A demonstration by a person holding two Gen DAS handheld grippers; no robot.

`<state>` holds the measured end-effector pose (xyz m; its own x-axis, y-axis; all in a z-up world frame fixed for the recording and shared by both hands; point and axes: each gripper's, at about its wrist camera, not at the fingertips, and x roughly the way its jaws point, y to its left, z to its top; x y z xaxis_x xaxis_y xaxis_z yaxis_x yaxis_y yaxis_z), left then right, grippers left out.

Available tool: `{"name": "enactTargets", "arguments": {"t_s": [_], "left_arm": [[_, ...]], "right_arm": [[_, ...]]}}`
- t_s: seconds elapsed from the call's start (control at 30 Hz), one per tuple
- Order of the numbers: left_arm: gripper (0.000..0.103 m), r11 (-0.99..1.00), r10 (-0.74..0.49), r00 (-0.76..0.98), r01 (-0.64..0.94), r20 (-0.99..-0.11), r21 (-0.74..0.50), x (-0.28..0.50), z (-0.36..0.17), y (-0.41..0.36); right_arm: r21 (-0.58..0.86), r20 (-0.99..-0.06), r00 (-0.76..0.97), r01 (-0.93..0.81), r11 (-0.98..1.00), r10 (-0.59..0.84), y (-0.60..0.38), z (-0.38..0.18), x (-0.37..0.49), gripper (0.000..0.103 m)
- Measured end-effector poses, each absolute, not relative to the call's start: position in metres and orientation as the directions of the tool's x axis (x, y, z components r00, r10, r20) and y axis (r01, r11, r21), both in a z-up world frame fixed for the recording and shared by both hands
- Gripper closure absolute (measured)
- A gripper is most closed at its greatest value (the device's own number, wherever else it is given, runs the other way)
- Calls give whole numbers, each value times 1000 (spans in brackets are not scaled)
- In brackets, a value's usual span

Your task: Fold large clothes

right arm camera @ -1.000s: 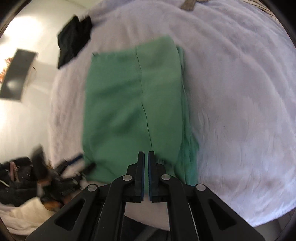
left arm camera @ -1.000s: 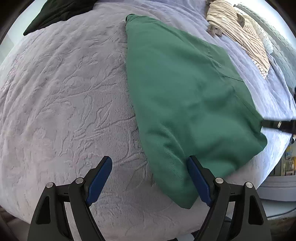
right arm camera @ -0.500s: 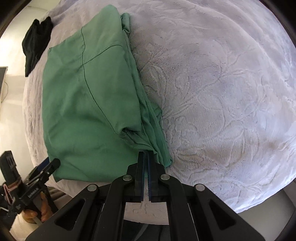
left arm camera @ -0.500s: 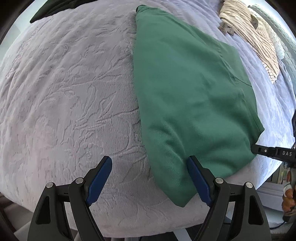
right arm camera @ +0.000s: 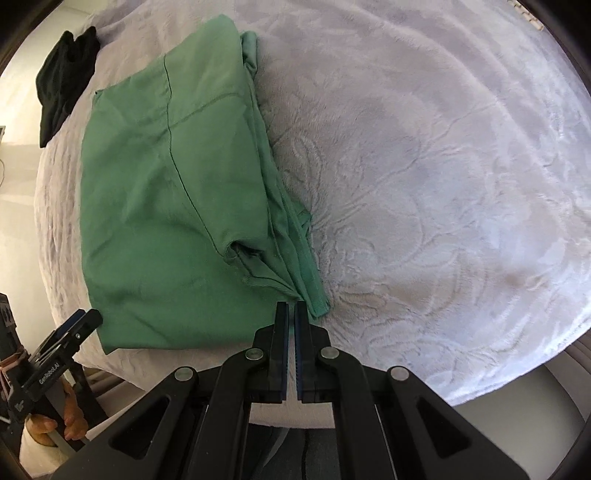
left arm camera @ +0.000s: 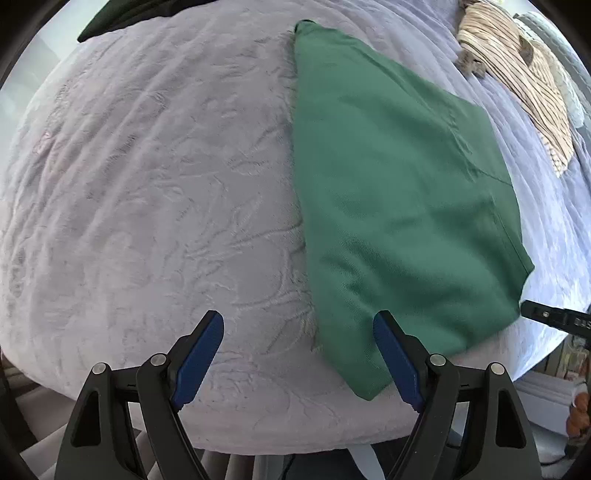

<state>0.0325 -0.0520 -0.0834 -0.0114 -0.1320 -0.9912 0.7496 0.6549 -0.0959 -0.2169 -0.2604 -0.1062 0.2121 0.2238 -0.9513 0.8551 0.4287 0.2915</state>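
A dark garment [right arm camera: 66, 77] sits at the bed's [right arm camera: 424, 166] far corner, a striped beige top [left arm camera: 517, 77] lies opposite.

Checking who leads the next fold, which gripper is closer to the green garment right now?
Right. The right gripper, jaws shut, sits at the green garment, at its bunched corner. The left gripper, jaws open, hangs over the near edge, mostly above the blanket.

The dark garment [left arm camera: 122, 18] is cut off by the left wrist view's top edge. The right hand-held gripper [right arm camera: 291, 308] hides whether cloth lies between its closed fingertips.
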Motion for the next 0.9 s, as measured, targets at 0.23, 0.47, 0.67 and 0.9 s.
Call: {"name": "enactTargets", "arguments": {"t_s": [0.23,0.47,0.67,0.9], "left_arm": [[6,661,-126,33,748,-991,-60,37,-68,-67],[0,660,-164,69,749,-984,-58,45,-40,-76],[0,667,-172,108,744,-979,-35,45,-23,-83],[0,663,-170,156,748,-973,4,42,-13,-91]], "right_arm": [[269,-963,226,839,473,145,-261,-64,-201,99],[230,-972,224,814,534,77,-262,-35,-172,64],[172,-978,208,806,567,1,-258,-16,-154,37],[80,-976,184,795,601,-113,-257,4,-149,10]]}}
